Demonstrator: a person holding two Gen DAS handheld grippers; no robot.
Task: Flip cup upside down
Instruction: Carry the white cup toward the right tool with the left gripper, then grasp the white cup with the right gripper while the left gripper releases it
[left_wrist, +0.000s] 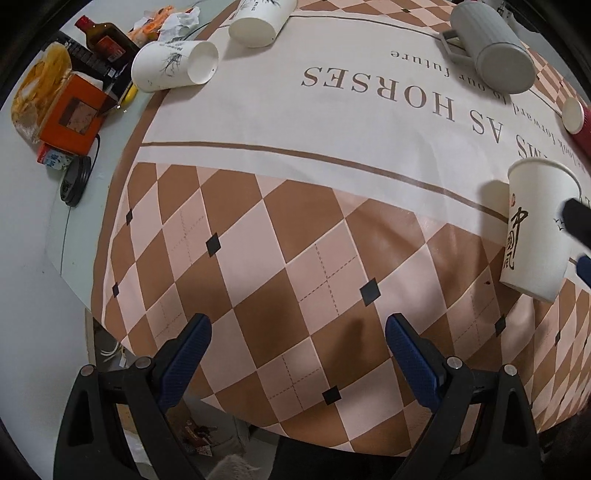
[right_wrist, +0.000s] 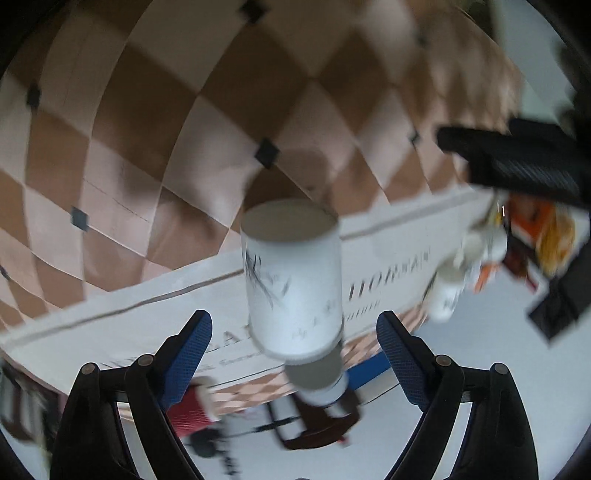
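A white paper cup (left_wrist: 537, 229) with black calligraphy stands mouth-down, a little tilted, on the checked tablecloth (left_wrist: 295, 240) at the right. My right gripper's dark fingertip (left_wrist: 576, 221) is at the cup's right side. In the blurred right wrist view the cup (right_wrist: 293, 280) appears between and beyond my right gripper (right_wrist: 295, 332), whose jaws stand wide apart and do not touch it. My left gripper (left_wrist: 297, 332) is open and empty over the near part of the cloth, left of the cup.
Two white paper cups (left_wrist: 175, 64) (left_wrist: 258, 20) lie on their sides at the far left. A grey ribbed mug (left_wrist: 491, 48) and a red cup (left_wrist: 580, 122) lie at the far right. Bottles, boxes and snacks (left_wrist: 74, 92) crowd the table's left side.
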